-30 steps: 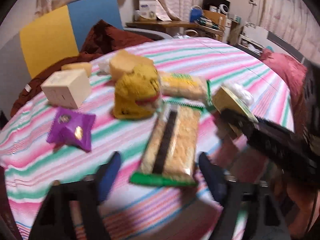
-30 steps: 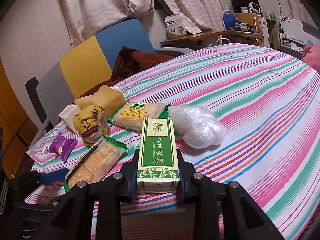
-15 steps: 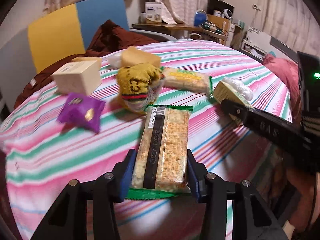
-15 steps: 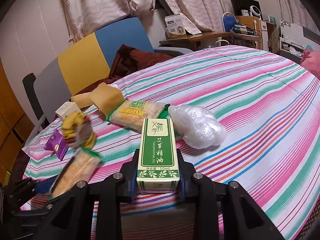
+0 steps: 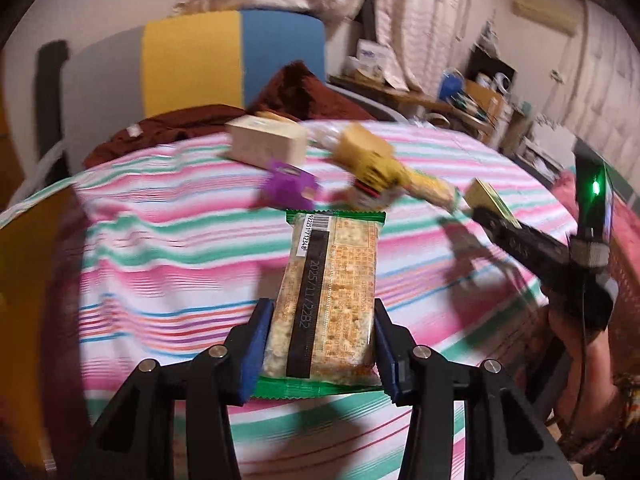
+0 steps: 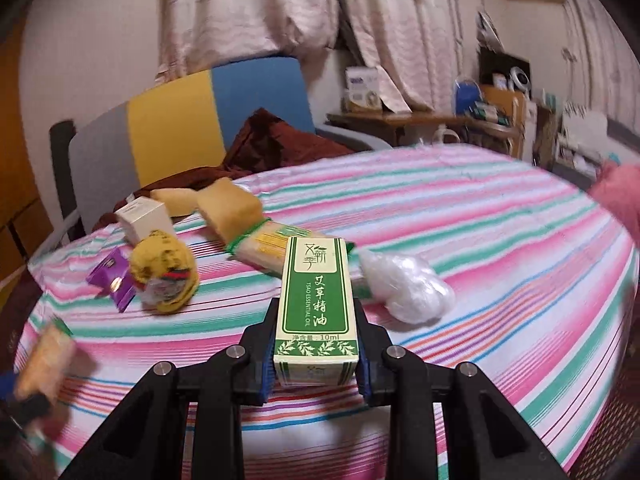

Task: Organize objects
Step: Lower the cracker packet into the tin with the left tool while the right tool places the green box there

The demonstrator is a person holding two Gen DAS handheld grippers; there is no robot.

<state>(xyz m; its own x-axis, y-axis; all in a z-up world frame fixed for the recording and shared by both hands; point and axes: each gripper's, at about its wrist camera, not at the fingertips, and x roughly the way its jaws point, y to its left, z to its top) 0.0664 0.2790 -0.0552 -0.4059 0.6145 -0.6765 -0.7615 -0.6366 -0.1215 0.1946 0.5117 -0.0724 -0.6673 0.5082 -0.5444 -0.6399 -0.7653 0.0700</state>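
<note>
left wrist view: left gripper clamped on the near end of a cracker pack, blue pads pressed to both long sides, pack sticking forward and apparently lifted clear of the striped cloth. right wrist view: right gripper clenched on a green oil box, box pointing forward between the pads, also seemingly off the cloth. so, by the look of it, carry step in hand for both: two items picked, neither set down yet. farther out on the cloth, well apart from both grips: a purple packet touching a yellow bundle, a pale box near the far edge, two sponges just beyond, a second cracker pack lying behind the oil box, a clear bag to its right. no tray or bin in sight, so drop spot unknown. next move likely calls for a bare patch of cloth or a matching group, cracker pack perhaps beside its twin, then lowering flat before letting go.
</note>
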